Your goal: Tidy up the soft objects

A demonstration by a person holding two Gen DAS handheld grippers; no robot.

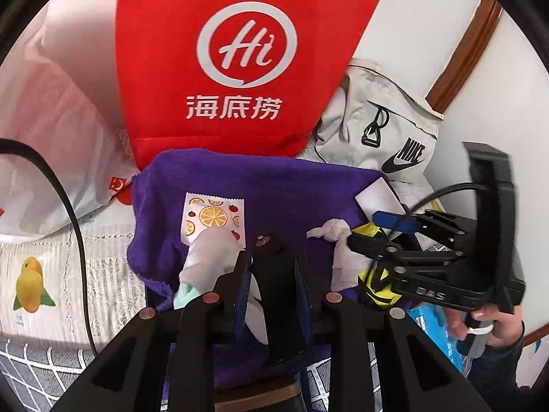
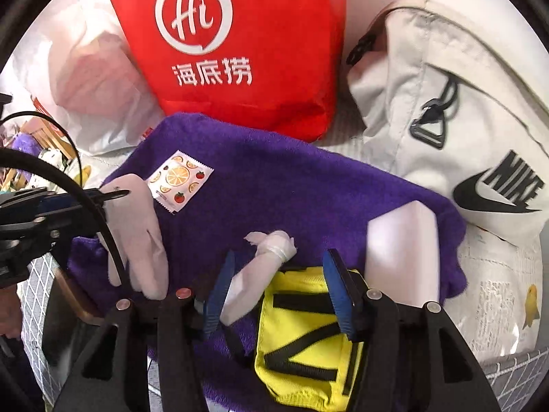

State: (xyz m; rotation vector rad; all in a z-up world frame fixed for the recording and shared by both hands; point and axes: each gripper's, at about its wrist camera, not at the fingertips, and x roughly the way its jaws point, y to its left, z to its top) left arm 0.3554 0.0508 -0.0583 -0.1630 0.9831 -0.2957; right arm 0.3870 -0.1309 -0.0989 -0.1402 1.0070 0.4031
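Several soft items lie loose on the purple towel (image 2: 291, 185): sachet (image 2: 180, 180), knotted tissue (image 2: 274, 245), yellow pouch (image 2: 302, 336). Right gripper (image 2: 279, 288) spread over the pouch; left gripper (image 1: 272, 274) pinches something dark. Sorting appears barely begun.

Towel (image 2: 291, 185) lies in front of tote bag (image 2: 240, 34); backpack (image 2: 463, 110) to its right; wet-wipe packet (image 2: 180, 180), knotted tissue (image 2: 274, 245), pouch (image 2: 302, 336) on towel.

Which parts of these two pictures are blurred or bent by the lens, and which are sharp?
Left wrist view: the right gripper and its black handle smear with motion; the red bag logo is sharp. Right wrist view: the white block is blurred, the yellow pouch crisp. Both views: fisheye bending, dark round corners, even soft light.
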